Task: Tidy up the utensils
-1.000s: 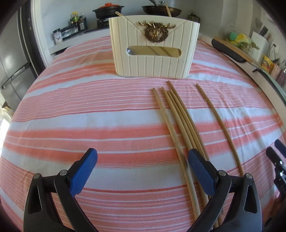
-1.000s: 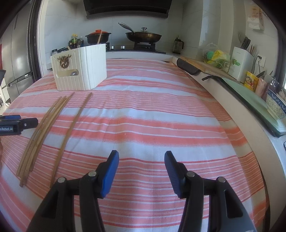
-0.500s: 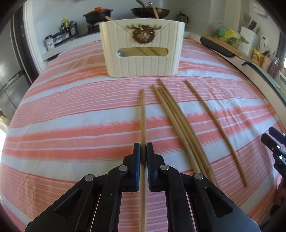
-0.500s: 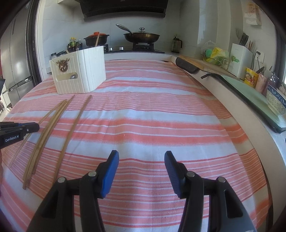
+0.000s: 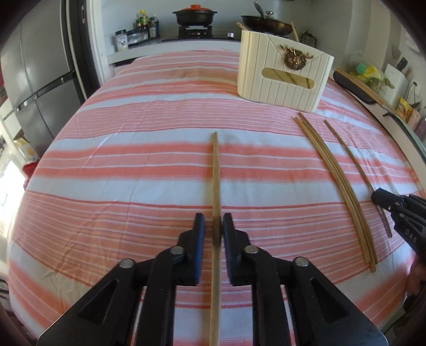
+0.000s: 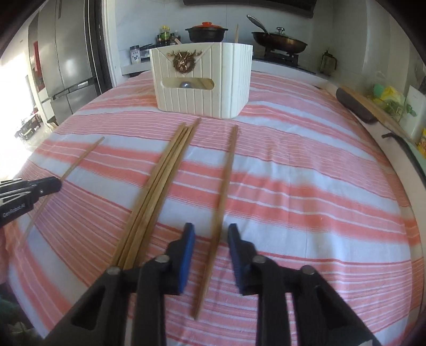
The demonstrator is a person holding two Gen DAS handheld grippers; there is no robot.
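My left gripper (image 5: 213, 226) is shut on one wooden chopstick (image 5: 216, 170), held pointing forward above the striped cloth; it also shows in the right wrist view (image 6: 80, 159). My right gripper (image 6: 211, 237) is open, its jaws straddling a single chopstick (image 6: 226, 175) lying on the cloth. A bundle of three chopsticks (image 6: 159, 181) lies just left of it, seen too in the left wrist view (image 5: 338, 183). The cream utensil box (image 5: 285, 77) with a gold emblem stands at the far side (image 6: 202, 79), holding some utensils.
The table wears a pink and white striped cloth (image 5: 133, 165). Behind it a counter carries a stove with a black pot (image 5: 194, 16) and a pan (image 6: 279, 42). A fridge (image 5: 34, 79) stands left. A tray and clutter (image 6: 386, 106) line the right edge.
My left gripper shut on one chopstick, lifted it and carried it left of the bundle. My right gripper moved left and forward to straddle the single chopstick, its jaws narrower.
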